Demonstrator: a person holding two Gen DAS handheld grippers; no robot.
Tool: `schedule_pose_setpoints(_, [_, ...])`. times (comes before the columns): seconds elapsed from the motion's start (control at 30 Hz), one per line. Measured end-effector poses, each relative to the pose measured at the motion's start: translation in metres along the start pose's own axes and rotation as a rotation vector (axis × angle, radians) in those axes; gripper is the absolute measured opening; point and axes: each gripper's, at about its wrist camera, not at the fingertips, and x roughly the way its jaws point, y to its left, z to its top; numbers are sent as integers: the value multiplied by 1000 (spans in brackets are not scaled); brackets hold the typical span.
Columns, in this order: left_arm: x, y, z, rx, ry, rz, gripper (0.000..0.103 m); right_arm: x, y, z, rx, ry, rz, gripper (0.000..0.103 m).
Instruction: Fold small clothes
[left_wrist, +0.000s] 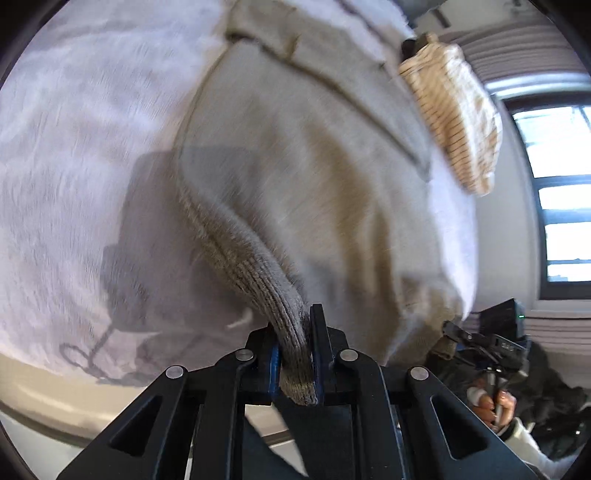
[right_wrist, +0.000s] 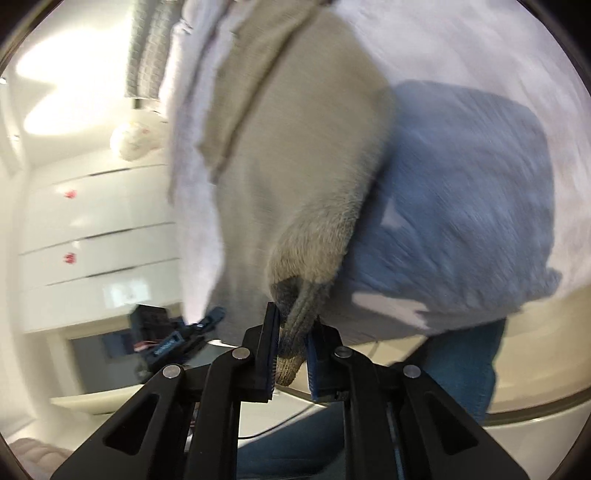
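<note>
Two grippers hold one garment between them, and you have it lifted off a white fluffy blanket (left_wrist: 66, 147) that covers whatever lies beneath. Against that blanket the beige knit sweater (left_wrist: 295, 166) hangs slack, its body draped over the pile and its ribbed hem (left_wrist: 258, 273) raised toward you. Your left gripper (left_wrist: 295, 369) has its jaws clamped on one ribbed corner of the hem; your right gripper (right_wrist: 291, 354) has its jaws closed on another ribbed piece (right_wrist: 295, 332), which may be a cuff or the opposite hem corner, though motion blur makes that hard to settle.

As for progress, I judge the fold barely begun: the sweater looks spread rather than doubled, so the main fold and any sleeve tucks remain.

Only the left view shows a striped cream cloth (left_wrist: 454, 114) bunched past the far edge of the blanket, plus your right hand (left_wrist: 495, 406) on its handle. Only the right view shows white drawers (right_wrist: 99, 221) off the blanket's left edge.
</note>
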Motion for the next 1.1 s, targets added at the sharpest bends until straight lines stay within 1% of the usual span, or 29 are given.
schedule_pose_setpoints(0.03, [-6, -6, 9, 3, -14, -19, 15, -3, 7, 7, -7, -3, 21, 13])
schedule_pose_setpoints(0.07, [-11, -10, 16, 6, -27, -32, 15, -5, 16, 16, -16, -7, 43, 9])
schedule_pose_setpoints(0.1, [-14, -14, 22, 10, -39, -41, 15, -7, 24, 27, -22, -12, 67, 9])
schedule_pose_setpoints(0.27, [-33, -45, 76, 9, -132, -84, 15, -12, 65, 89, -64, -24, 150, 9])
schedule_pose_setpoints(0.33, [-38, -57, 96, 5, -166, -94, 15, -10, 83, 116, -84, -23, 176, 9])
schedule_pose_setpoints(0.43, [-46, -84, 138, 5, -237, -102, 15, -11, 106, 158, -106, -27, 225, 9])
schedule_pose_setpoints(0.47, [-52, -82, 144, 4, -252, -102, 15, -10, 113, 171, -113, -28, 241, 9])
schedule_pose_setpoints(0.5, [-55, -88, 157, 0, -278, -97, 15, -10, 120, 186, -127, -27, 249, 9])
schedule_pose_setpoints(0.57, [-60, -95, 179, -1, -316, -83, 15, -11, 126, 212, -140, -30, 246, 9])
schedule_pose_setpoints(0.63, [-61, -96, 201, -10, -354, -68, 15, -11, 127, 237, -121, -42, 243, 9])
schedule_pose_setpoints(0.73, [-49, -92, 240, -36, -379, -37, 15, -2, 126, 272, -95, -73, 229, 9])
schedule_pose_setpoints(0.8, [-36, -81, 262, -53, -375, -23, 15, 8, 121, 295, -70, -98, 214, 9])
schedule_pose_setpoints(0.87, [-19, -70, 288, -66, -365, -15, 15, 13, 112, 316, -45, -120, 172, 9])
schedule_pose_setpoints(0.93, [-4, -62, 309, -64, -349, 3, 15, 27, 104, 335, -23, -133, 113, 9])
schedule_pose_setpoints(1.0, [14, -56, 332, -44, -332, 47, 15, 44, 93, 351, -3, -144, 68, 9])
schedule_pose_setpoints(1.07, [27, -51, 348, -28, -327, 85, 15, 55, 80, 363, 34, -162, 56, 9])
schedule_pose_setpoints(1.1, [34, -48, 356, -27, -329, 117, 16, 60, 72, 369, 59, -171, 55, 9])
